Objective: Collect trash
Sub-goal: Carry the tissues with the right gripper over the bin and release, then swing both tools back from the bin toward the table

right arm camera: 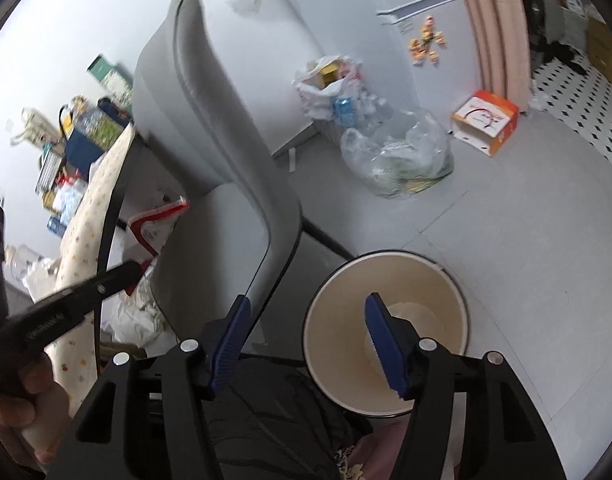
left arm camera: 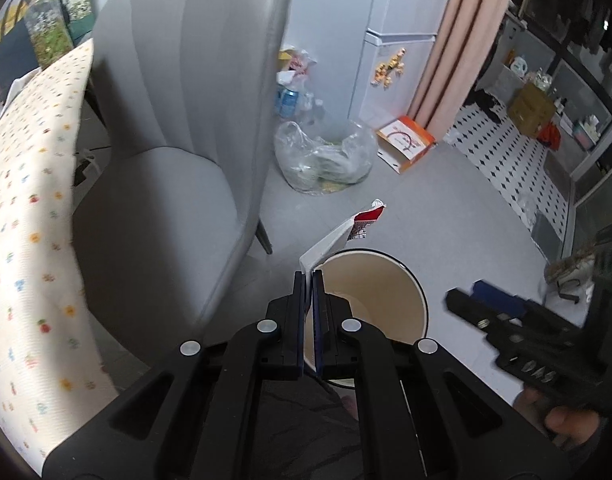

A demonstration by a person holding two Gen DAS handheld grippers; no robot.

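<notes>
My left gripper point(left arm camera: 309, 280) is shut on a red and white wrapper point(left arm camera: 348, 230) and holds it above the left rim of a cream bin point(left arm camera: 402, 280) on the floor. The same wrapper point(right arm camera: 157, 224) shows in the right wrist view, pinched in the left gripper's black fingers point(right arm camera: 121, 274). My right gripper point(right arm camera: 306, 312) is open and empty, just above the bin point(right arm camera: 334, 308), which has something pale at its bottom. The right gripper point(left arm camera: 470, 296) also shows at the right of the left wrist view.
A grey chair point(left arm camera: 177, 128) stands left of the bin, beside a table with a flowered cloth point(left arm camera: 29, 200). A clear plastic bag of waste point(left arm camera: 326, 156), a white bag of bottles point(left arm camera: 293, 80) and an orange and white box point(left arm camera: 406, 142) lie by the fridge point(left arm camera: 394, 48).
</notes>
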